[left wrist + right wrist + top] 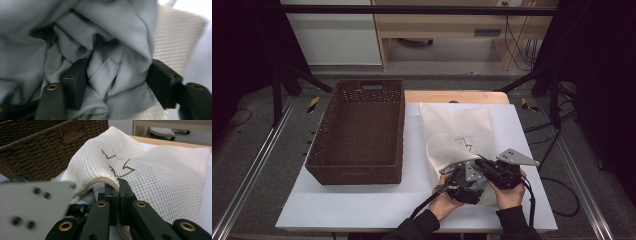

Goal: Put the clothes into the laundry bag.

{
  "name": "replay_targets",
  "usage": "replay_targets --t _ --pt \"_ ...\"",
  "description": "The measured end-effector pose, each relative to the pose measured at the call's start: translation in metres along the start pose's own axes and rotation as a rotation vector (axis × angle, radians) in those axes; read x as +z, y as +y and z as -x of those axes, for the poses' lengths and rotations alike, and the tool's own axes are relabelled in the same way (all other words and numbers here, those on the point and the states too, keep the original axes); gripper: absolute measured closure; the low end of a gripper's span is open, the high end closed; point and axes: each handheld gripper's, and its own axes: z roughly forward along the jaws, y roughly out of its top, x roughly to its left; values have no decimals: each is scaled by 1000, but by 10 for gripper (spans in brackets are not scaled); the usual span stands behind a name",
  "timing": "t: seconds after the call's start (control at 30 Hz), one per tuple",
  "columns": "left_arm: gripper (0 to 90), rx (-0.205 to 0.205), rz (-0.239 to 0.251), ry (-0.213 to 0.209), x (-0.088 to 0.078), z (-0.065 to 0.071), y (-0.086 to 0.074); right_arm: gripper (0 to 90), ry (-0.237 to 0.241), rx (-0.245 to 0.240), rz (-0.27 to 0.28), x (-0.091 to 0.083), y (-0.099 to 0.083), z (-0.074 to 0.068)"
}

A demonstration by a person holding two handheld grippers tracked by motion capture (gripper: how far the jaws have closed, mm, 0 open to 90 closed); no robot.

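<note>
A cream mesh bag (457,130) with a dark red mark lies on the white table cover, its mouth toward me. My right gripper (117,186) is shut on the bag's rim (100,181) and lifts it, holding the mouth open. In the high view the right gripper (479,161) sits at the bag's near end, close beside my left gripper (462,170). The left gripper (117,67) stands open at the mouth with bunched grey cloth (100,37) between its wide-apart fingers (75,80). Mesh (175,42) shows behind the cloth.
A dark brown woven basket (357,130) with nothing in it stands left of the bag; its wall (32,152) is near in the right gripper view. The white cover (362,205) has bare room in front of the basket. The left gripper's grey plate (32,202) blurs the foreground.
</note>
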Motion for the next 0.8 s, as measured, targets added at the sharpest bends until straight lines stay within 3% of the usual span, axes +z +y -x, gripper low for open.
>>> replay_targets --t 0.07,0.2,0.37,0.53,0.57,0.67,0.73,0.8 --pt "502 -1 18 47 2 1 0 881 -1 5 -3 0 0 1" --pt "761 -42 24 41 -4 -6 3 882 -2 10 -6 0 -1 1" --pt "797 -14 69 64 -19 -12 12 882 -1 12 5 -2 1 1" --pt "798 38 44 95 -15 -24 24 882 5 10 14 -5 2 1" --pt "797 43 37 108 -13 -26 24 882 5 11 14 -5 2 1" --pt "792 90 9 204 -1 -34 22 882 4 13 9 -5 2 0" --pt "786 59 12 213 5 -42 19 882 2 7 2 -4 2 0" --pt "769 7 30 179 7 -44 19 882 -3 4 -11 -2 1 -1"
